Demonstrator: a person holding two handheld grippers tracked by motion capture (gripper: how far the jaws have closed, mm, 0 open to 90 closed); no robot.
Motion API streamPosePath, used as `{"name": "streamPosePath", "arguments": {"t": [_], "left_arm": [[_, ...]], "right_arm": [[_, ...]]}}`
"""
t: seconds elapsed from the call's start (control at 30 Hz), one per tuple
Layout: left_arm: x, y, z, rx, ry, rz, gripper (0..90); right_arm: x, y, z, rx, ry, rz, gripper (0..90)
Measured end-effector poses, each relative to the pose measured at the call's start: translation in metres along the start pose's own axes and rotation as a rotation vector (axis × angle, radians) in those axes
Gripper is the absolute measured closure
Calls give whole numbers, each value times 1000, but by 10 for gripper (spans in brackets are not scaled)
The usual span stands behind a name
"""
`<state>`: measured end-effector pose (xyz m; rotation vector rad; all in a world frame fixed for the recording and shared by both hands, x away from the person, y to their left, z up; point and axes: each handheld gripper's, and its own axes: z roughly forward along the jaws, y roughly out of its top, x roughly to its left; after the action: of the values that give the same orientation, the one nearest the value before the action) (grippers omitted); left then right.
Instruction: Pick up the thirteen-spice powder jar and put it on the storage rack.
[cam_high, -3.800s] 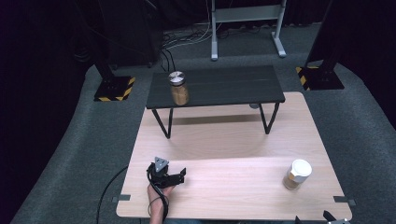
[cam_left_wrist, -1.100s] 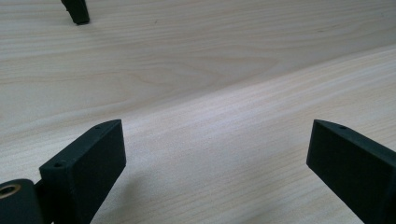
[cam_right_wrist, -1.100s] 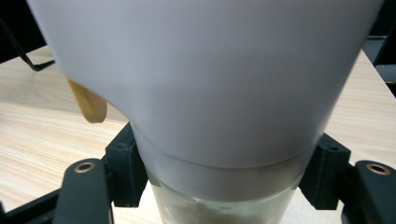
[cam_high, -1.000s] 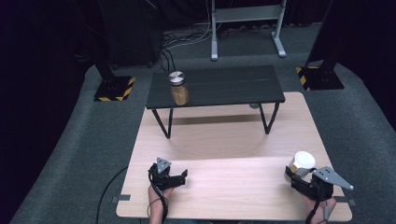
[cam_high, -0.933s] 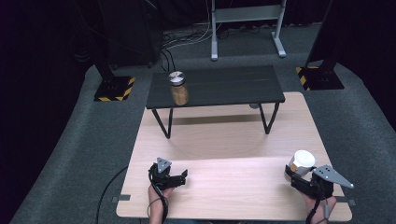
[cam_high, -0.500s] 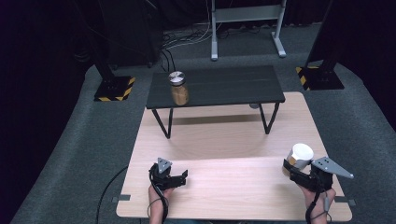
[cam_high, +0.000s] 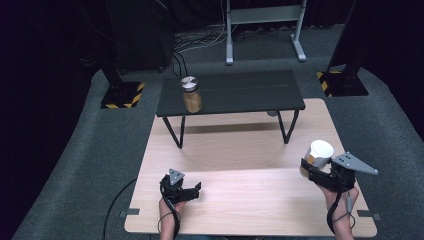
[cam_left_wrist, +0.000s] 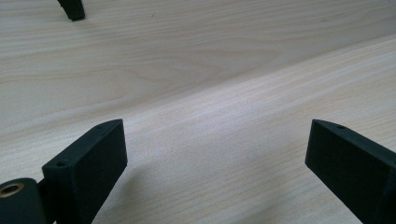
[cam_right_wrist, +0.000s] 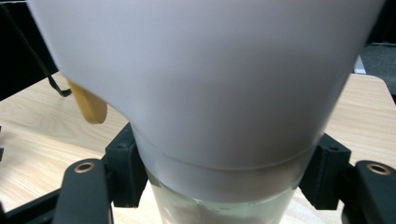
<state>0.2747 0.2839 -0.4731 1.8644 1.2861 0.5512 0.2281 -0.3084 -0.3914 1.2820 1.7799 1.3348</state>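
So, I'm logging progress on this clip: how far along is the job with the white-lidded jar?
Done: the right gripper has its jaws closed around the white-lidded jar near the table's right edge. In hand: that grasp; whether it is lifted is unclear. Left: carrying it anywhere. The left gripper rests open.

The right gripper (cam_high: 312, 170) stands at the table's (cam_high: 240, 150) right edge, a jar (cam_high: 317, 156) between its jaws. Well to its left, the left gripper (cam_high: 192, 190) sits on the table. Beyond both, a bench (cam_high: 245, 92) carries a second jar (cam_high: 191, 95).
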Motion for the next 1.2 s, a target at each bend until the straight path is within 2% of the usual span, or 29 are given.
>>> {"name": "streamPosePath", "arguments": {"t": [0.27, 0.53, 1.2], "left_arm": [[0, 1, 0, 3, -3, -1, 52], [0, 1, 0, 3, -1, 2, 53], [0, 1, 0, 4, -3, 8, 53]], "right_arm": [[1, 16, 7, -4, 16, -4, 296], [2, 32, 13, -7, 19, -28, 297], [3, 60, 29, -17, 42, -49, 297]]}}
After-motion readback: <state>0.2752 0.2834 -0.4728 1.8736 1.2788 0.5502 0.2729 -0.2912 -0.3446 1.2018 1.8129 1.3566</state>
